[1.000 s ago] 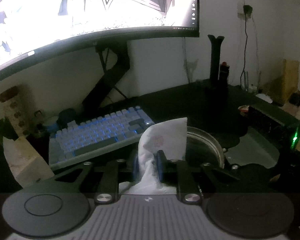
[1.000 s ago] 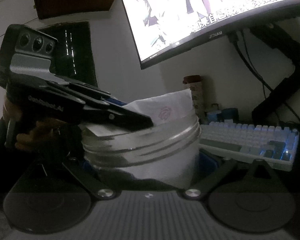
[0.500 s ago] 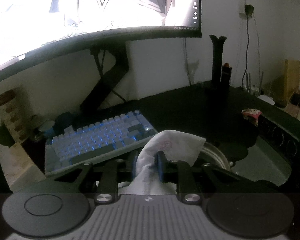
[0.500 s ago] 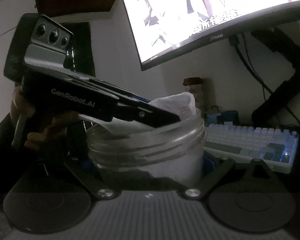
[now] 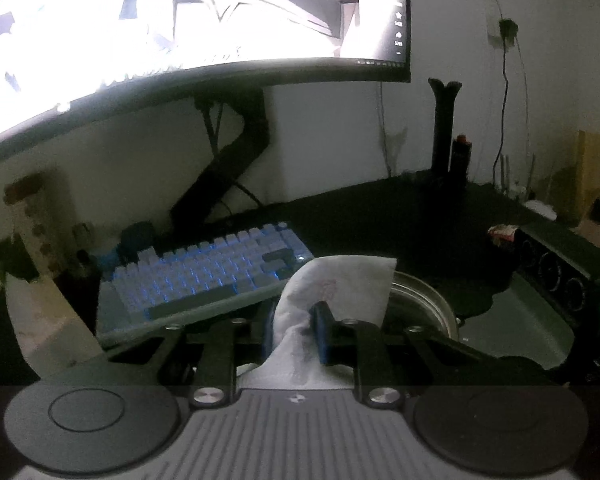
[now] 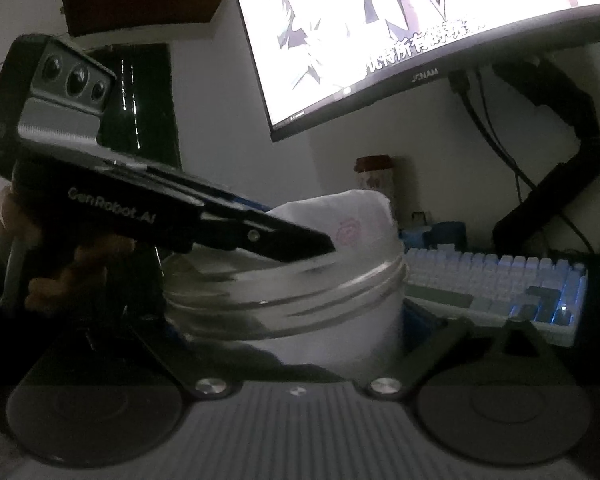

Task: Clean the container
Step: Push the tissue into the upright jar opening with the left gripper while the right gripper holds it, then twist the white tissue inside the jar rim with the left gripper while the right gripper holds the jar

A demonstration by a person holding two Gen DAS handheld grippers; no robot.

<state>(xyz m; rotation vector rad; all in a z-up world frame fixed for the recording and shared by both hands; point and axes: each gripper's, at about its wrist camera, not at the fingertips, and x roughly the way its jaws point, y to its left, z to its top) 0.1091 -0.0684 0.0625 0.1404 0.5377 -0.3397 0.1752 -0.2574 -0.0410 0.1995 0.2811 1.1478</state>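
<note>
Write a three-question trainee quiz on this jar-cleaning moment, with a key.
1. True or false: the left gripper is shut on the tissue.
2. What sits between the right gripper's fingers? A) keyboard B) jar C) monitor
3. Fill in: beyond the jar, on the desk, lies a backlit ____.

Key:
1. True; the pads pinch the white tissue, which reaches the jar's mouth.
2. B; the right gripper spans the clear threaded jar.
3. keyboard.
</note>
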